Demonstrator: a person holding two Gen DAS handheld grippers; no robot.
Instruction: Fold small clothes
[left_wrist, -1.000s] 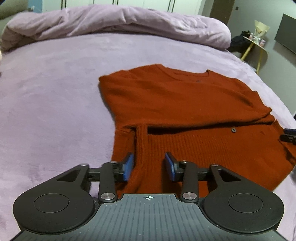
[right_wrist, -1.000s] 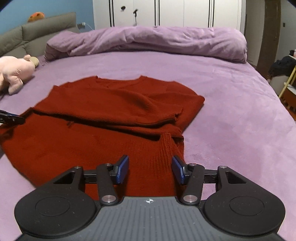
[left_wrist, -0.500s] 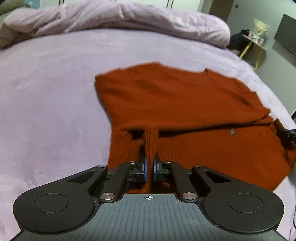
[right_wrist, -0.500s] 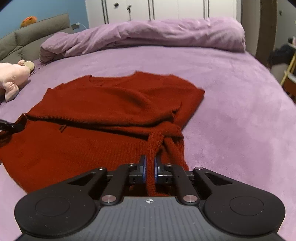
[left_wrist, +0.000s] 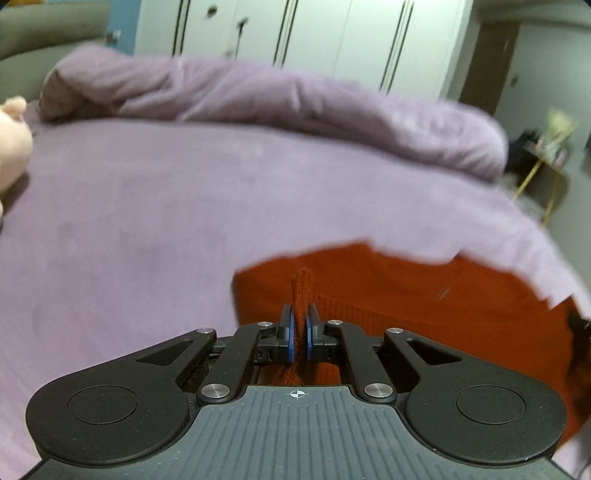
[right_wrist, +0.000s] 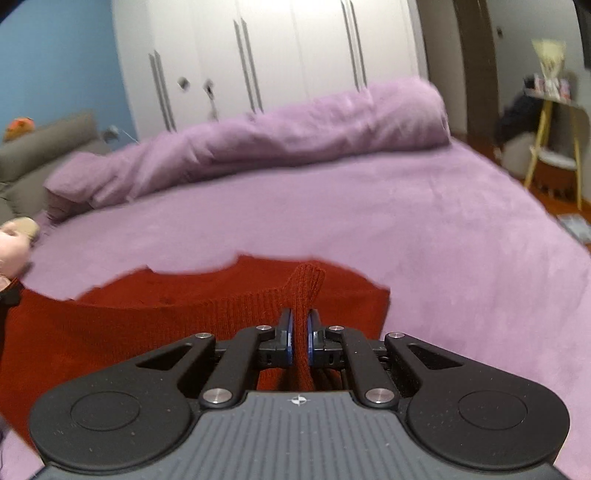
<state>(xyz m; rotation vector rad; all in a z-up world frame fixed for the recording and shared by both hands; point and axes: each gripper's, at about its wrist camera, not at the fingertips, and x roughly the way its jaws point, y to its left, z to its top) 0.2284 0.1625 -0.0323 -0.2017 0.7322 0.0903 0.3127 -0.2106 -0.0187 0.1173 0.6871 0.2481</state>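
A rust-red knitted sweater (left_wrist: 424, 306) lies on the purple bed. My left gripper (left_wrist: 299, 317) is shut on a pinched ridge of its ribbed hem near the sweater's left edge, and the fold stands up between the blue pads. In the right wrist view the same sweater (right_wrist: 147, 317) fills the lower left. There my right gripper (right_wrist: 300, 319) is shut on a raised fold of the hem near the sweater's right edge. Both held edges are lifted and lie forward over the sweater's body. The lower part of the garment is hidden under the grippers.
A bunched purple duvet (left_wrist: 277, 99) lies across the far end of the bed (right_wrist: 443, 236). A pink plush toy (left_wrist: 11, 144) sits at the left edge. White wardrobe doors (right_wrist: 277, 55) stand behind, and a yellow-legged side table (right_wrist: 554, 140) is at the right.
Both grippers closed on the sweater's hem, then rose and moved forward toward the neckline, carrying the hem over the body. The views tilted up, showing more bed and wardrobe.
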